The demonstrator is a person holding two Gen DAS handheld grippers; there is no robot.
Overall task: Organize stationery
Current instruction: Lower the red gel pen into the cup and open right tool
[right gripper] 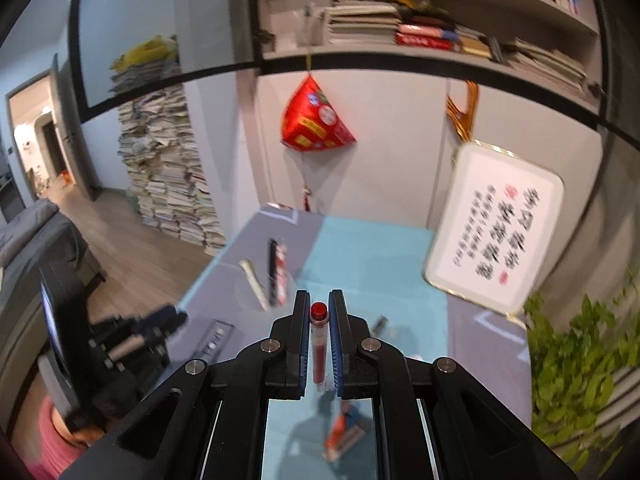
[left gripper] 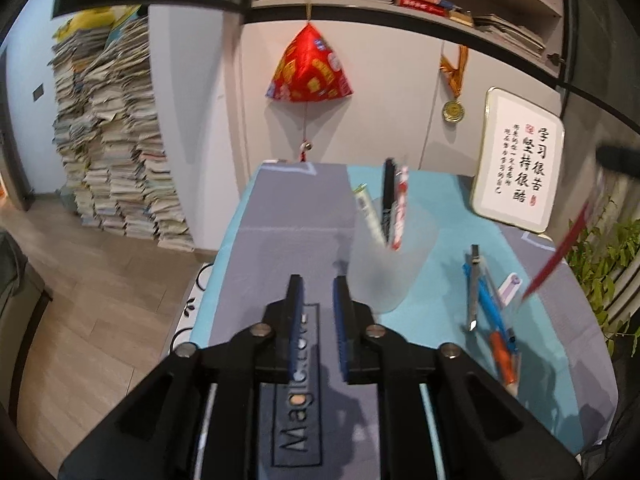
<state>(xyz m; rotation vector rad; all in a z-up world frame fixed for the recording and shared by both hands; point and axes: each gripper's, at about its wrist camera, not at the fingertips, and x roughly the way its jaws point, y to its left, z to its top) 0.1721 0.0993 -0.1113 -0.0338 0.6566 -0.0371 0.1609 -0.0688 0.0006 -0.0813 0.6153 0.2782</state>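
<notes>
Pens are seen standing in a translucent frosted cup (left gripper: 383, 256) at the centre of the left wrist view: a white pen (left gripper: 370, 216), a black pen (left gripper: 387, 200) and a red-and-white pen (left gripper: 400, 208), all leaning with their tops above the rim. The cup is set on the grey-and-turquoise mat (left gripper: 280, 232), just beyond the left gripper (left gripper: 318, 292), whose jaws are spread apart with nothing between them. Right of the cup, loose stationery is laid on the mat: a silver pen (left gripper: 474, 288), a blue pen (left gripper: 490, 308) and an orange pen (left gripper: 504, 356), crossing one another. In the right wrist view, a red pen (right gripper: 319, 344) is pinched between the jaws of the right gripper (right gripper: 319, 300), its red cap pointing forward. A framed calligraphy panel (left gripper: 520, 172) is propped at the right edge.
</notes>
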